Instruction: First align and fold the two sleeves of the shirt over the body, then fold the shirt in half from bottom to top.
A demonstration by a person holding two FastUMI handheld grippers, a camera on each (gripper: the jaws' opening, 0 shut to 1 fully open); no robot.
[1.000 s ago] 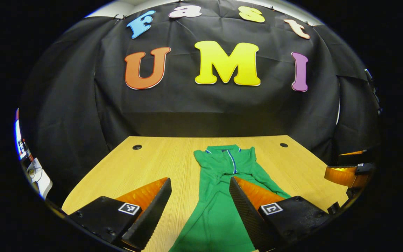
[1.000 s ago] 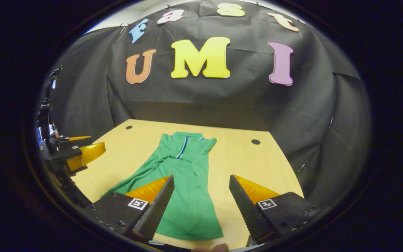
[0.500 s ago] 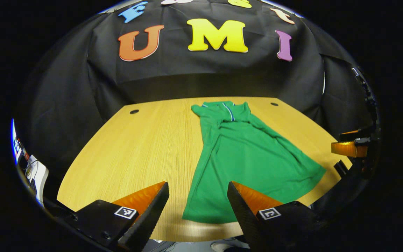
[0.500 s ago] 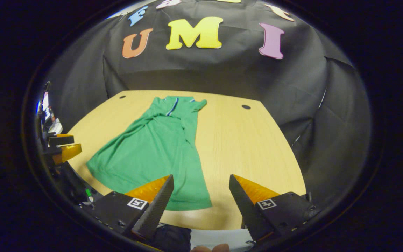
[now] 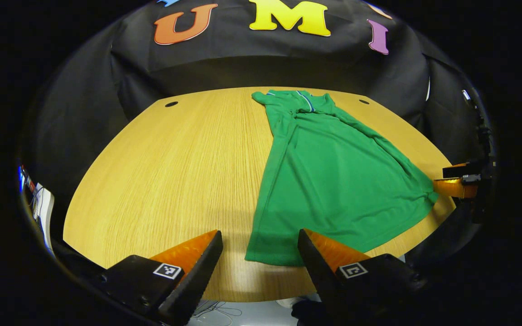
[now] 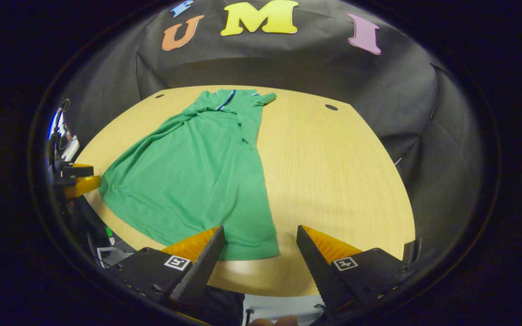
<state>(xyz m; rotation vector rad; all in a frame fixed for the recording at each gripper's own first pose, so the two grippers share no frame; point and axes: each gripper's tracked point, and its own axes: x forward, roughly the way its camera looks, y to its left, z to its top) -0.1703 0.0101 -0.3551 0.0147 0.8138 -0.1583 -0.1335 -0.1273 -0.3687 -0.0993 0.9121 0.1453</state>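
A green polo shirt (image 5: 333, 172) lies flat on the wooden table (image 5: 170, 172), collar at the far side, both sleeves folded in over the body, hem near the front edge. In the right gripper view the same shirt (image 6: 197, 172) spreads from the far collar to the near hem. My left gripper (image 5: 259, 253) hangs open above the hem's left corner, nothing between its fingers. My right gripper (image 6: 259, 251) is open above the hem's right corner, also holding nothing. Each gripper shows at the edge of the other's view: the right gripper (image 5: 458, 181), the left gripper (image 6: 77, 179).
Two round cable holes (image 5: 171, 104) (image 5: 364, 102) sit at the table's far corners. The front edge of the table (image 6: 288, 285) runs just under my fingers, with floor and cables below. Bare wood stretches to the left of the shirt.
Both grippers have pulled back toward the table's front edge and tilted down; the whole shirt, hem included, has come into sight. Both stay open.
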